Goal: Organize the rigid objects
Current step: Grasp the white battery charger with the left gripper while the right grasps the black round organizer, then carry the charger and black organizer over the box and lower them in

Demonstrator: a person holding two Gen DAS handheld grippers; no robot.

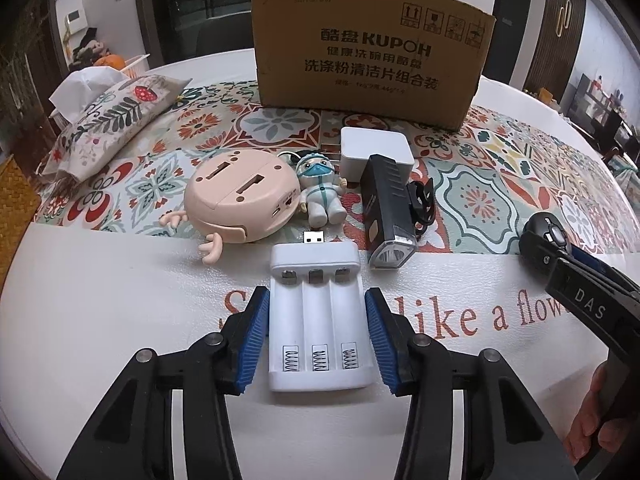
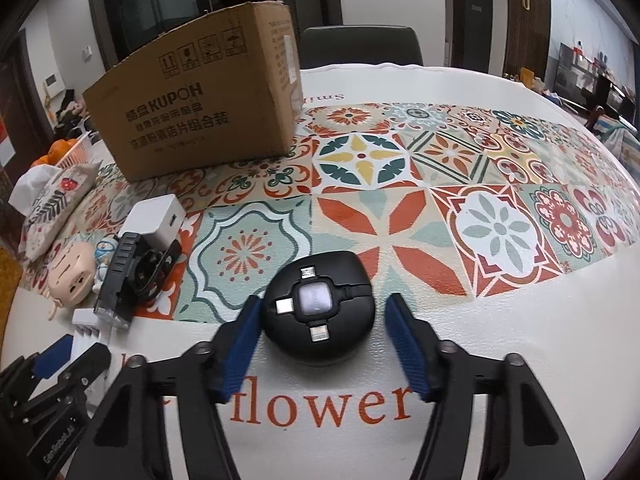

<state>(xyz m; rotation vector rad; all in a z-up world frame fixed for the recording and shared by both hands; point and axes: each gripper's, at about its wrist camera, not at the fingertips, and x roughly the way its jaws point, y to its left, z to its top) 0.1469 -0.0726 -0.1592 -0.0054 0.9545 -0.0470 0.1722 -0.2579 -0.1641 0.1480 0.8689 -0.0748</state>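
The left hand-held gripper (image 1: 316,336) is spread wide around a white battery charger (image 1: 318,316) lying flat on the worktop (image 1: 120,320); its blue pads (image 1: 252,340) are seen just beside the charger's sides, contact uncertain. The right hand-held gripper (image 2: 320,344) is likewise held open around a round black cable adapter (image 2: 318,308), not gripped. Farther back, a black bike light (image 1: 386,208), a pink round gadget (image 1: 240,196), a small figurine (image 1: 322,192) and a white block (image 1: 374,152) are gathered before a cardboard box (image 1: 368,52).
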